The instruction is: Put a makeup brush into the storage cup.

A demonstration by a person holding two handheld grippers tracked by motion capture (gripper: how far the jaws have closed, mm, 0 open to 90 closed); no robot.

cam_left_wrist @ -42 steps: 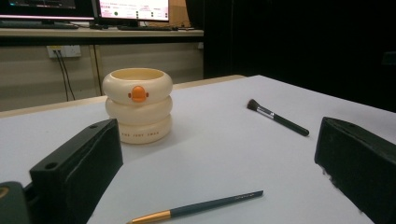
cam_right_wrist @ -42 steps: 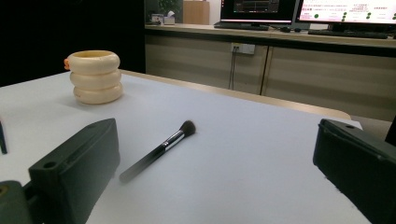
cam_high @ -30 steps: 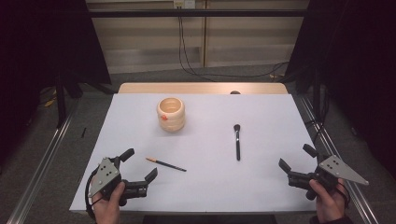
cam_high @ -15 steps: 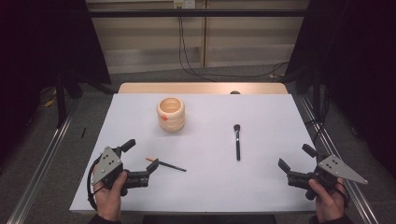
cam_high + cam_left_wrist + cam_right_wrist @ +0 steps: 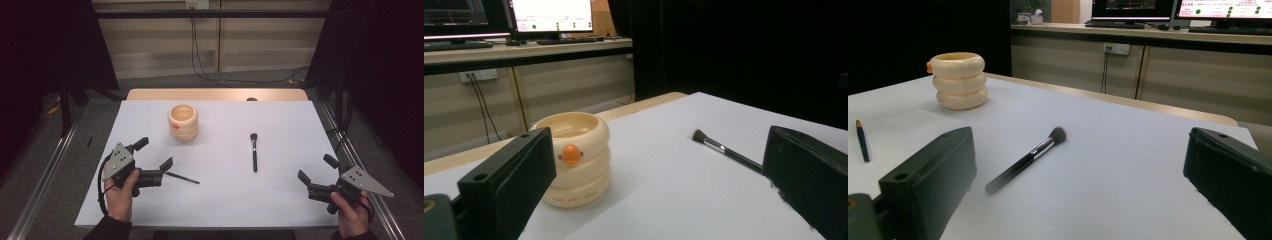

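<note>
A cream-coloured holder (image 5: 183, 122) shaped like three stacked rounded rings is seen standing upright on the white table cover (image 5: 220, 200), toward the far left of the sheet. Its surface is smooth and matte, its top is open, and a small orange knob is set into its side; faint lettering can be made out on the lowest ring in the left gripper view, where the holder (image 5: 574, 162) appears between the jaws. A thin dark pencil (image 5: 182, 177) with an orange-tipped end is laid flat on the sheet, near the front left. A makeup brush (image 5: 254, 152) with a black handle, a silvery ferrule and a dark soft tuft is laid flat right of centre, its tuft pointed toward the far edge.

The left gripper (image 5: 152, 156) is held low over the sheet by a hand wrapped around its body, the grey three-cornered plate turned upward. Its jaws are spread wide, and the nearer jaw tip is placed just beside the end of the pencil; contact cannot be judged. The right gripper (image 5: 317, 170) is held near the front right corner, well apart from the brush, its jaws likewise spread with nothing between them. In the right gripper view the brush (image 5: 1025, 160) is seen lying diagonally ahead of the jaws.
</note>
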